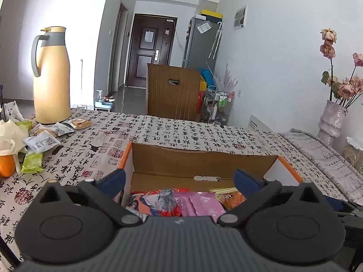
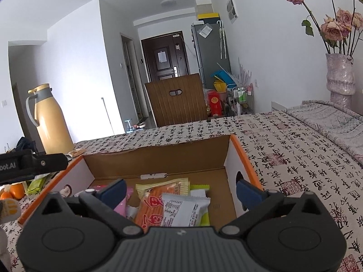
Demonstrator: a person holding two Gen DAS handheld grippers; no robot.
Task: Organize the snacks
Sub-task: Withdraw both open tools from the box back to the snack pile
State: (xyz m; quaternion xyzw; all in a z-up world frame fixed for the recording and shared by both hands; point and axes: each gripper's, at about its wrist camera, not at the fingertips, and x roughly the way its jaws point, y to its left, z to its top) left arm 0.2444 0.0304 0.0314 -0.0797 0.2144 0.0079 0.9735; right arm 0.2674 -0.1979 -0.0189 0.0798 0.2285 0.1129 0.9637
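An open cardboard box [image 1: 204,161] with orange-edged white sides sits on the table right in front of both grippers. Inside lie snack packets: a pink one [image 1: 204,204], an orange one [image 2: 150,206] and a white one [image 2: 181,208]. My left gripper [image 1: 179,181] hangs over the box's near left part, jaws spread wide, nothing between them. My right gripper [image 2: 181,191] hangs over the near right part of the same box [image 2: 158,158], also open and empty. More loose snack packets [image 1: 43,141] lie at the table's left.
A tall yellow thermos [image 1: 51,77] stands at the far left of the table, oranges [image 1: 5,165] and a white bag beside it. A vase of dried roses [image 1: 332,117] stands at the right on a folded cloth. A wooden chair back [image 1: 172,90] rises beyond the far edge.
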